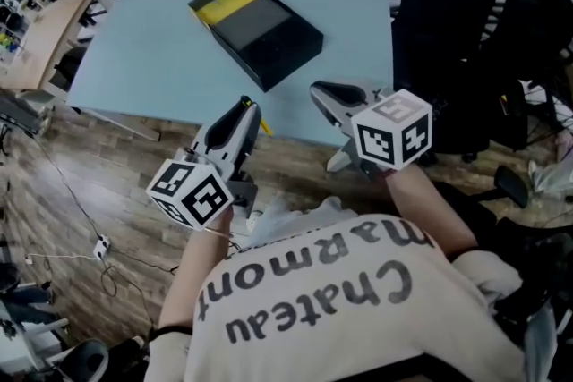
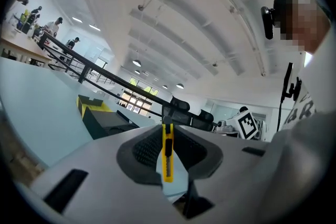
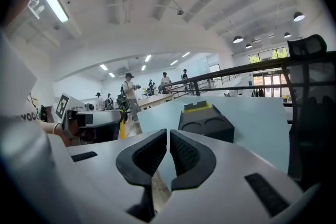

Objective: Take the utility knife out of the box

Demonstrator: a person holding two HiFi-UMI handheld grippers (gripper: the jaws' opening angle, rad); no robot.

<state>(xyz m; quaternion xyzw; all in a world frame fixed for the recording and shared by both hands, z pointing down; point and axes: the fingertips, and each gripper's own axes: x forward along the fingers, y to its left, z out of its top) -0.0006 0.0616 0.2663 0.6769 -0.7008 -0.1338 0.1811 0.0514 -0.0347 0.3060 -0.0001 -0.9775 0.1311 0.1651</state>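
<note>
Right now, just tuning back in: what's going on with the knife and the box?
A person holds a gripper in each hand. The left gripper is clamped on the yellow utility knife, so the knife is out of the box. The black box lies open on the light blue table, apart from both grippers, which sit back near the person, off the table's edge. The right gripper has its jaws nearly together with nothing between them.

Bright overhead ceiling lamps (image 3: 55,5); fisheye-warped dark corners, possibly slight blur.
</note>
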